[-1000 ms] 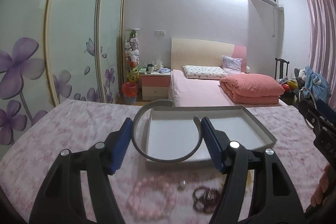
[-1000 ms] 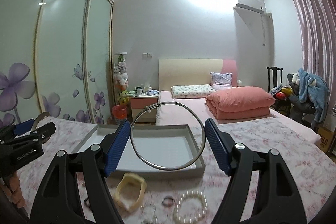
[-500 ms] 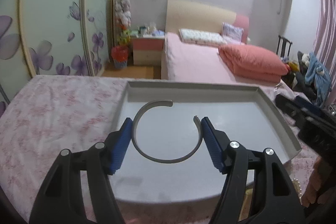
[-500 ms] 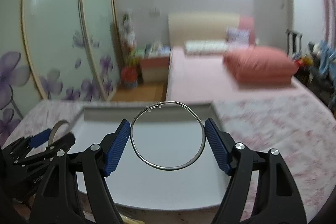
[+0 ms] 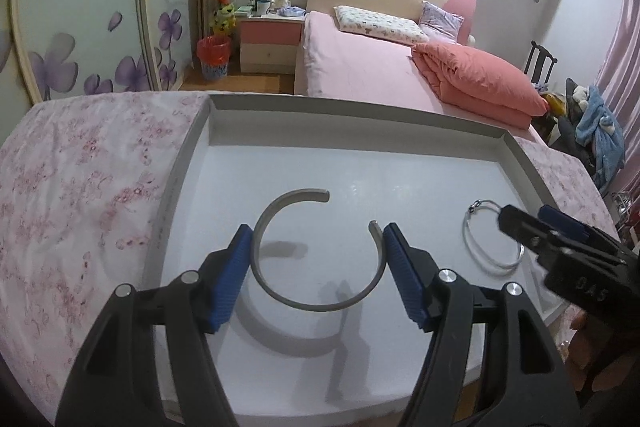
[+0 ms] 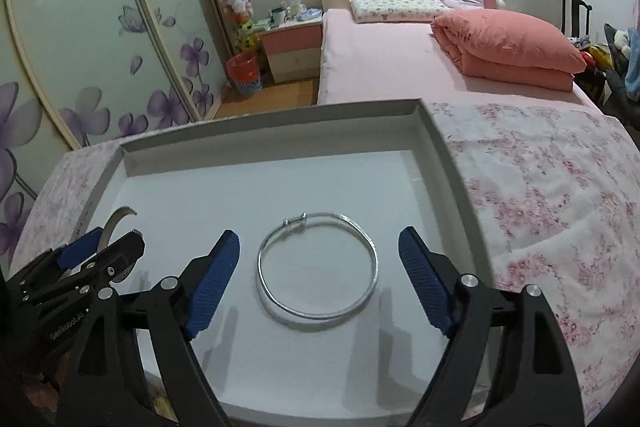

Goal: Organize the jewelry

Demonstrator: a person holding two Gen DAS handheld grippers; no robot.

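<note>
- The left gripper (image 5: 318, 269) is pointing down into the grey tray (image 5: 188, 155), its blue pads (image 5: 228, 279) clamping the open cuff bangle (image 5: 316, 303) from both sides.
- The cuff bangle is hanging just above the tray floor — a shadow is lying beneath it — at the tray's left half.
- The right gripper (image 6: 320, 277) is standing with jaws apart; they have just been opening, and neither pad is touching the thin silver bangle (image 6: 318, 269) between them.
- The silver bangle is lying flat on the tray floor, right of the cuff bangle.
- The tray is sitting on a pink floral cloth (image 6: 540, 195).
</note>
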